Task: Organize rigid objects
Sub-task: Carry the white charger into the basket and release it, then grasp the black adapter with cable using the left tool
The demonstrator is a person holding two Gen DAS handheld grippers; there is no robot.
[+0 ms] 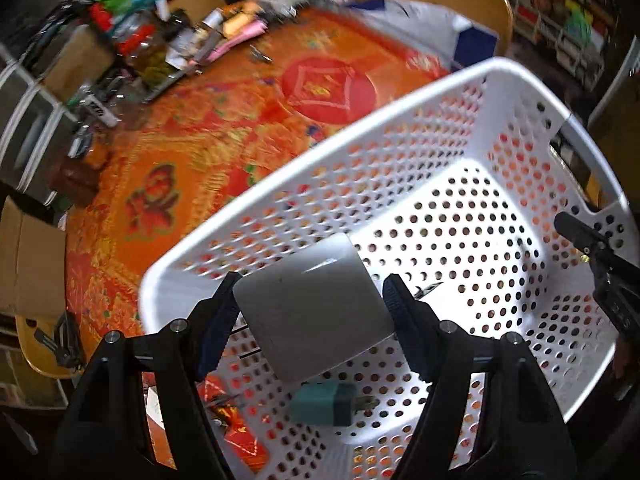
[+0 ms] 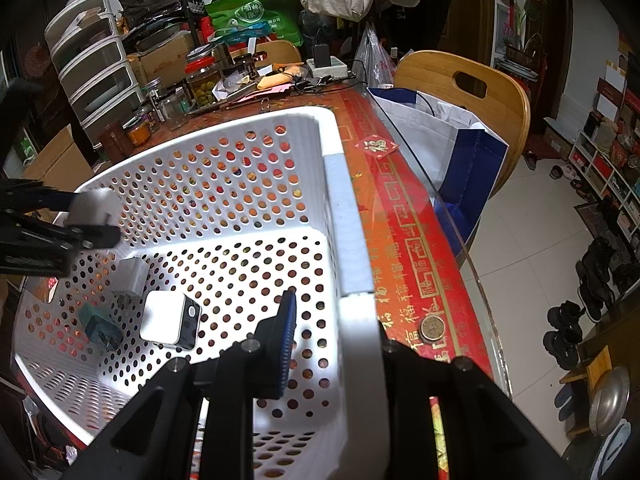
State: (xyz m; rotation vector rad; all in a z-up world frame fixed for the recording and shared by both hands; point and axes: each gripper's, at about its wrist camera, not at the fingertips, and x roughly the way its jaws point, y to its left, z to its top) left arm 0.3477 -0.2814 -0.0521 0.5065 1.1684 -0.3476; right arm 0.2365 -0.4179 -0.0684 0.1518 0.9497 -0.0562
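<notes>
A white perforated basket stands on the table. My left gripper hangs over its inside, shut on a pale grey-white adapter block. In the right wrist view the same gripper and block appear at the left. My right gripper is shut on the basket's near rim, one finger inside and the other hidden behind the wall. It also shows at the basket's right handle. On the basket floor lie a teal plug, a grey charger and a white square device.
The table has an orange-red patterned cloth under glass, with a coin beside the basket. Jars and clutter crowd the far end. A wooden chair with a blue-white bag stands at the right side.
</notes>
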